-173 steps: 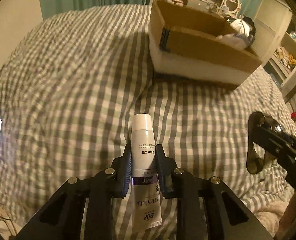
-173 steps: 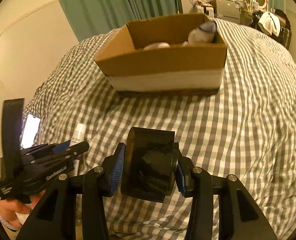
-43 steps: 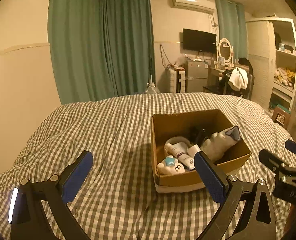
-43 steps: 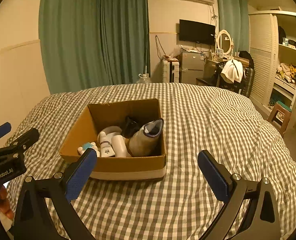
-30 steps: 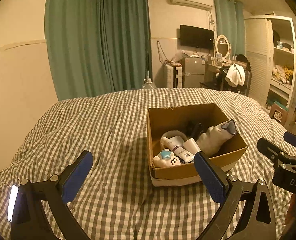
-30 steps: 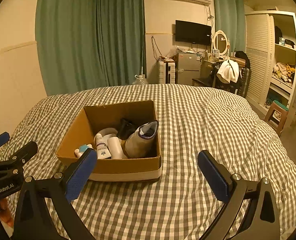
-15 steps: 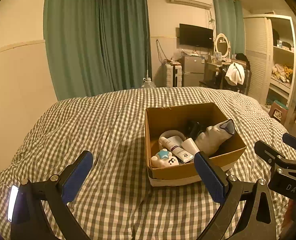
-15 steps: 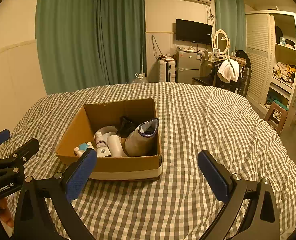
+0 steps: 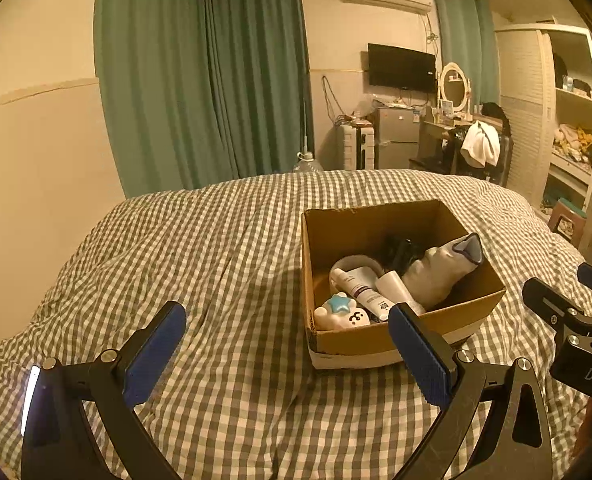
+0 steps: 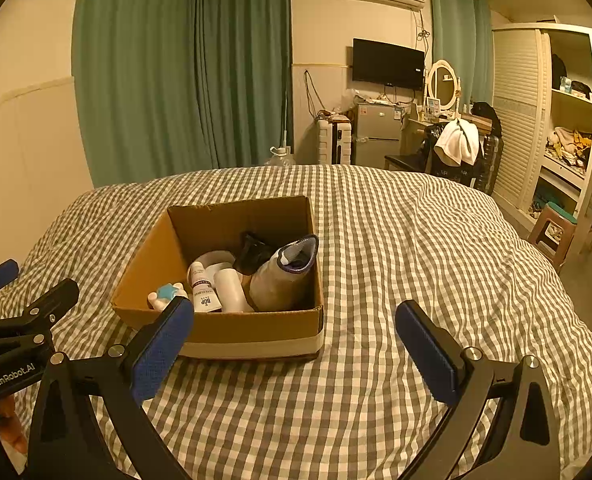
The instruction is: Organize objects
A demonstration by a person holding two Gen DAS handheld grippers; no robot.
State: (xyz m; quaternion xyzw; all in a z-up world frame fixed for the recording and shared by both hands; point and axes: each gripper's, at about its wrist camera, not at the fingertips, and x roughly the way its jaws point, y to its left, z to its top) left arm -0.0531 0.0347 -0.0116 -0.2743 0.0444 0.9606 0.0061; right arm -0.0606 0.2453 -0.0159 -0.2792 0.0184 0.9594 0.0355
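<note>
A cardboard box [image 9: 375,340] sits on the checked bed; it also shows in the right wrist view [image 10: 256,330]. Inside lie a white BOP tube [image 9: 361,290] [image 10: 202,286], a white toy with a blue star [image 9: 339,312], a dark object [image 10: 256,252], a white cylinder [image 10: 232,290] and a grey pouch [image 9: 439,270] [image 10: 288,272]. My left gripper [image 9: 286,350] is open and empty, held back from the box. My right gripper [image 10: 294,344] is open and empty, near the box's front wall.
A lit phone [image 9: 30,396] lies on the bed at the far left. The checked duvet [image 10: 435,248] spreads around the box. Curtains [image 9: 204,92], a fridge, a dressing table and a wardrobe [image 10: 555,120] stand beyond the bed. A stool [image 10: 551,232] stands at right.
Earlier my left gripper held the tube and my right a dark object; both now lie in the box. Over the last second the views barely shift.
</note>
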